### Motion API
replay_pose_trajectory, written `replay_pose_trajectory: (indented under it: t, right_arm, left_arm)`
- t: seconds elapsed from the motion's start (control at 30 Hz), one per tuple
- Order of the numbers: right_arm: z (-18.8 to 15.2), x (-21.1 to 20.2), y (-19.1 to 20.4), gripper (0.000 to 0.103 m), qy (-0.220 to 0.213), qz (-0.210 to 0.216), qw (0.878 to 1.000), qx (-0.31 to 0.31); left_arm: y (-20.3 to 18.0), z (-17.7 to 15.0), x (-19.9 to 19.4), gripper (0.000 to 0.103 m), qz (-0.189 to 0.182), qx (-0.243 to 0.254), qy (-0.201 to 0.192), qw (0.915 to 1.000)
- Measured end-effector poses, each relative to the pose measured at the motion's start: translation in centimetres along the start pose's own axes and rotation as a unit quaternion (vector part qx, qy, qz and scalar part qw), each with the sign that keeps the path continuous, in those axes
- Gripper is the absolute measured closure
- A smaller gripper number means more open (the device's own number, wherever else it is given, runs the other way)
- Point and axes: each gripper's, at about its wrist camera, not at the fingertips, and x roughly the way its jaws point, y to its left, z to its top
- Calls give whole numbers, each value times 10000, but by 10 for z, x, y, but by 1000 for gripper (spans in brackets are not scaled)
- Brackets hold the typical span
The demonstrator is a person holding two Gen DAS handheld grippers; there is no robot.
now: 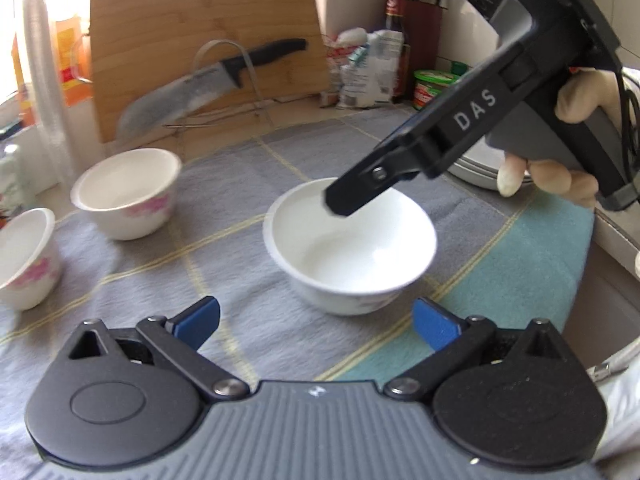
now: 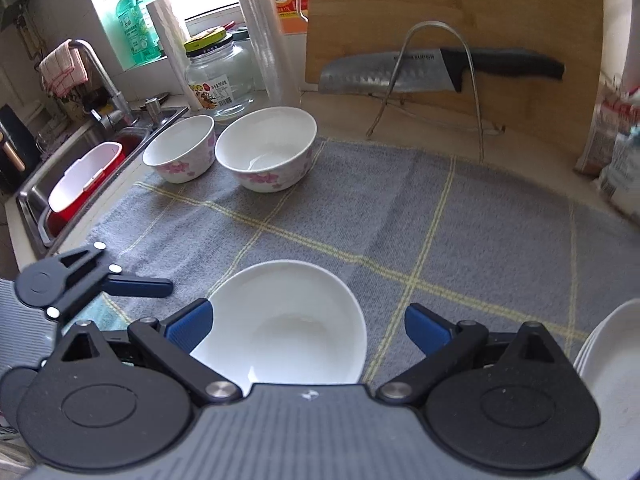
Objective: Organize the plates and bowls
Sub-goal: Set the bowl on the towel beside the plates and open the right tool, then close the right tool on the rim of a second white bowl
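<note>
Three bowls stand on the grey checked cloth (image 2: 460,216) that covers the counter. One is a plain white bowl (image 2: 288,328), upright near the middle of the cloth. The other two carry pink flowers and sit side by side at the cloth's far left edge: a larger flowered bowl (image 2: 267,151) and, just to its left, a smaller flowered bowl (image 2: 181,147), close together.

The right gripper (image 2: 308,326) hangs over the near rim of the plain bowl with its blue pads (image 2: 191,326) spread wide; the left pad is at the bowl's near left rim, the right pad is clear of it, and nothing is clamped. In the left wrist view one black finger of that gripper reaches down over the bowl's far rim, with the person's hand (image 1: 576,120) wrapped on the handle.

The left gripper (image 1: 316,324) is likewise spread wide and empty, just on the near side of the plain bowl (image 1: 352,248) and not touching it.

At the near right edge a stack of white plates (image 2: 616,364) sits partly out of view; their number cannot be counted.

Against the far wall leans one wooden cutting board (image 2: 460,12), with one black-handled knife (image 2: 400,70) resting in a wire rack (image 2: 436,76) before it. To the far left are one sink (image 2: 100,148) and one glass jar (image 2: 220,76).
</note>
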Motion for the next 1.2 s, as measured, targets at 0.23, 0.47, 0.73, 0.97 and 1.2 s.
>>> replay_pose_trajectory:
  t: [0.23,0.47,0.73,0.97,1.2]
  right_arm:
    - [21,1,16,0,-124,-266,9983,-497]
    - [47,9,26,0,-271,-426,9962,-717]
    - [79,34,29,0,-191,-112,9970,-745]
    - [107,64,26,0,-48,33,9964,-842]
    - [130,96,23,0,259,409,9943,-950]
  left_arm:
    - [31,0,-10,1,829,-216,-191,9961]
    - [64,8,-1,1,1308,-348,-266,9904]
    - [88,19,25,1,1414,-377,-375,9885]
    - [103,27,51,1,1396,-299,-352,9891]
    - [117,34,75,1,1309,-408,-306,9901]
